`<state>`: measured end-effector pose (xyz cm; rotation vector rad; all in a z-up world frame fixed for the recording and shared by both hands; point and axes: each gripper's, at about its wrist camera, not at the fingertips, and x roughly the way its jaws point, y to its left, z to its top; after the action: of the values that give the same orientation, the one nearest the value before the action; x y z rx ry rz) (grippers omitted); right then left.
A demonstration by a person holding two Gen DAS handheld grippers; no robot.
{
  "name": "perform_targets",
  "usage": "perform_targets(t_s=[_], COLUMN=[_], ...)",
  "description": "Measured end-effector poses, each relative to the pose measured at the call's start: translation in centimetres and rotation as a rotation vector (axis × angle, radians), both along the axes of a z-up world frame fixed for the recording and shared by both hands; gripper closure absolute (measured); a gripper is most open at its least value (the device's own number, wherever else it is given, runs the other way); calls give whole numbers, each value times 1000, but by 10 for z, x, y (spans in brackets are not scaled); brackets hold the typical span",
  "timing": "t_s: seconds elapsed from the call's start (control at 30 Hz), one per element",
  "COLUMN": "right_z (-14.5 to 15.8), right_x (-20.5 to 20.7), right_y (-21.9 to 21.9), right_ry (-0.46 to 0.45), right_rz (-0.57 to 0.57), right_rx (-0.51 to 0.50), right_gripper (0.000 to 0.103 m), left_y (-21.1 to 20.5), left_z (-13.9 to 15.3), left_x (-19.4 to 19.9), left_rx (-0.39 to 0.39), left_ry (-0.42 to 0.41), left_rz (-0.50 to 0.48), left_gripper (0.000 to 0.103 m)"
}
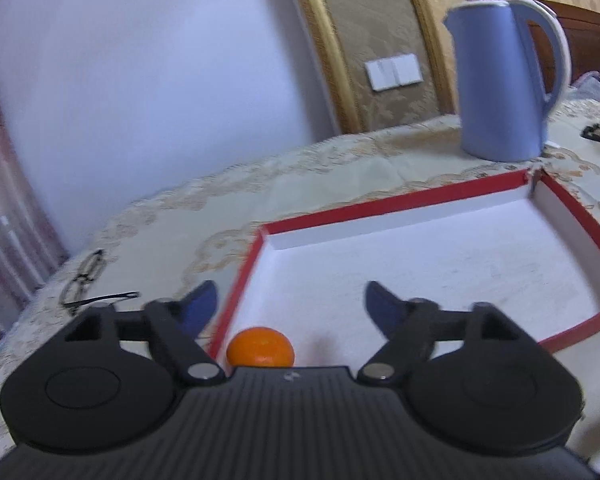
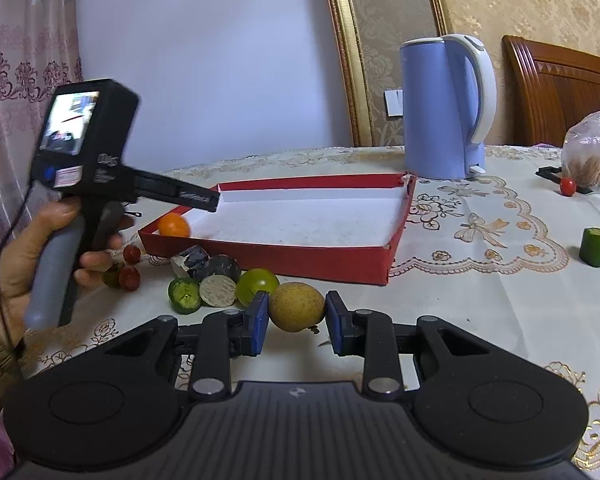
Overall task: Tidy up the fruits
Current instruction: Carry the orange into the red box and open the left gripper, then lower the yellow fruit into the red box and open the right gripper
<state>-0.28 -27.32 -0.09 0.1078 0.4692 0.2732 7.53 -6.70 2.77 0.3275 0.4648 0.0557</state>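
A red box with a white floor [image 1: 440, 248] lies on the table; it also shows in the right wrist view [image 2: 300, 258]. A small orange [image 1: 259, 347] sits in its near left corner, seen too in the right wrist view [image 2: 174, 226]. My left gripper [image 1: 290, 306] is open and empty above that corner. My right gripper [image 2: 297, 316] has its pads on either side of a yellow-brown round fruit [image 2: 297, 307] on the cloth, with a small gap at the right pad. A green round fruit [image 2: 257, 283], cut green and dark pieces [image 2: 204, 284] and cherry tomatoes [image 2: 130, 266] lie in front of the box.
A blue kettle [image 2: 444, 112] stands behind the box. A green cut piece [image 2: 595, 247], a cherry tomato [image 2: 567, 186] and a plastic bag [image 2: 590, 156] are at the right. Glasses [image 1: 86, 280] lie left of the box.
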Motion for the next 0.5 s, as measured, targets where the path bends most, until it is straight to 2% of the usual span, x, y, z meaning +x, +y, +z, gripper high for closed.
perform_targets(t_s=[0.07, 0.13, 0.37, 0.5], right_z=[2, 5, 19, 25], right_x=[4, 9, 41, 66], right_y=[2, 3, 5, 8], right_ry=[-2, -4, -13, -15], right_rz=[-2, -4, -27, -53], right_rx=[-6, -5, -4, -20], right_gripper=[73, 73, 73, 73], left_y=[7, 16, 51, 63], left_z=[0, 0, -8, -12], left_x=[-9, -17, -35, -43], left_rx=[10, 5, -91, -121], left_ry=[-26, -35, 2, 11], left_rz=[30, 55, 108, 122], left_gripper=[7, 6, 3, 0])
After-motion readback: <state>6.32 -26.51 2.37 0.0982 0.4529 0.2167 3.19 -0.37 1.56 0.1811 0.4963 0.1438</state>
